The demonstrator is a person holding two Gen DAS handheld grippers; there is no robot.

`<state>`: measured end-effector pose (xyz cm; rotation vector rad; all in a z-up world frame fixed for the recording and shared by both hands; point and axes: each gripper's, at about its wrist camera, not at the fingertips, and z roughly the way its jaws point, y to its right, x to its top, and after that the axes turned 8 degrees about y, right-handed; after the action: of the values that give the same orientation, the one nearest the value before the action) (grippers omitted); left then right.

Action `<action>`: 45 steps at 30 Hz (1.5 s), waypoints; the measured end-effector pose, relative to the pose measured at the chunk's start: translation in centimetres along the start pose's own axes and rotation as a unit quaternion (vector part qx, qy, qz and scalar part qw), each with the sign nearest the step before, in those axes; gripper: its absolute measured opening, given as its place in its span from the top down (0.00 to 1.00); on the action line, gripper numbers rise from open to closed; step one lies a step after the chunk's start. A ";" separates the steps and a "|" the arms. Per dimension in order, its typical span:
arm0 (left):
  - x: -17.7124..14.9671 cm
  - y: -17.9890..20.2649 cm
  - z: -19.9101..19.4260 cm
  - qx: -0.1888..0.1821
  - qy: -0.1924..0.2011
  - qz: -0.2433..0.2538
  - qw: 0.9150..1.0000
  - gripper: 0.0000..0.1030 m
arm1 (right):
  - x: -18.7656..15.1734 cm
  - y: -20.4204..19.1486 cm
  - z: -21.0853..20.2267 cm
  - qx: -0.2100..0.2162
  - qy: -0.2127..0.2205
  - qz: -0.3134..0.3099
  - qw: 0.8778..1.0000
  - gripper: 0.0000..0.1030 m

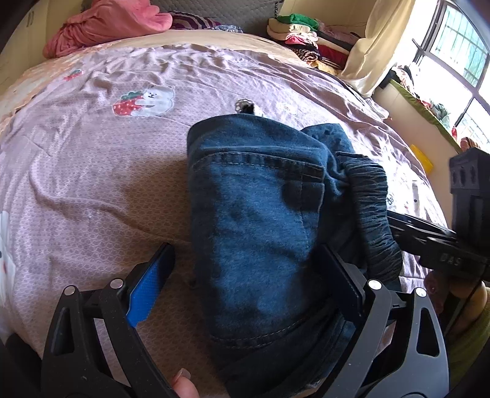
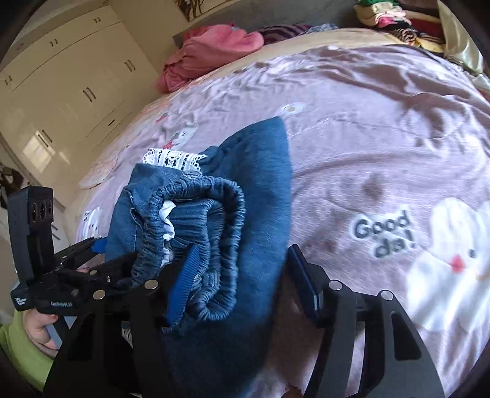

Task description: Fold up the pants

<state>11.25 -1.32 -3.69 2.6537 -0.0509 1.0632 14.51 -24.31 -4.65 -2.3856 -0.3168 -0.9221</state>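
Note:
Blue denim pants (image 1: 257, 199) lie folded into a compact bundle on the pink bedspread (image 1: 92, 171), with the elastic waistband (image 1: 373, 211) bunched on the right side. My left gripper (image 1: 248, 275) is open, its jaws wide on either side of the near end of the bundle. In the right wrist view the pants (image 2: 257, 189) show the gathered waistband (image 2: 211, 226) and a white lace trim (image 2: 174, 159). My right gripper (image 2: 239, 275) is open around the waistband end. The other gripper shows at the left edge (image 2: 73, 275).
A pink garment (image 1: 104, 27) is heaped at the head of the bed. A stack of folded clothes (image 1: 309, 36) sits at the far right corner. A white wardrobe (image 2: 61, 91) stands left of the bed. A window (image 1: 459, 55) is on the right.

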 end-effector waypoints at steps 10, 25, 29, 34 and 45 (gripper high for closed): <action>0.4 1.0 0.4 -0.004 -0.001 0.009 1.000 0.50 | 0.1 -1.8 1.0 0.021 0.004 -0.027 0.999 0.66; 2.3 2.2 -2.9 -0.019 0.031 0.020 0.999 0.71 | 1.3 -5.7 -1.6 -0.005 0.042 -0.086 0.995 0.74; 3.5 2.2 -3.6 -0.020 0.046 0.025 0.998 0.71 | 2.2 -6.2 -2.1 -0.007 0.054 -0.093 0.994 0.74; 5.4 1.9 -3.9 -0.022 0.064 0.025 0.997 0.71 | 4.2 -6.7 -2.2 -0.006 0.069 -0.100 0.993 0.74; 9.3 0.5 -2.8 -0.018 0.089 0.024 0.996 0.72 | 8.5 -7.1 -0.2 -0.016 0.086 -0.124 0.988 0.74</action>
<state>16.07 -0.38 4.69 2.5262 -0.0967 1.2967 17.80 -18.47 4.17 -2.3094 -0.5437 -1.2462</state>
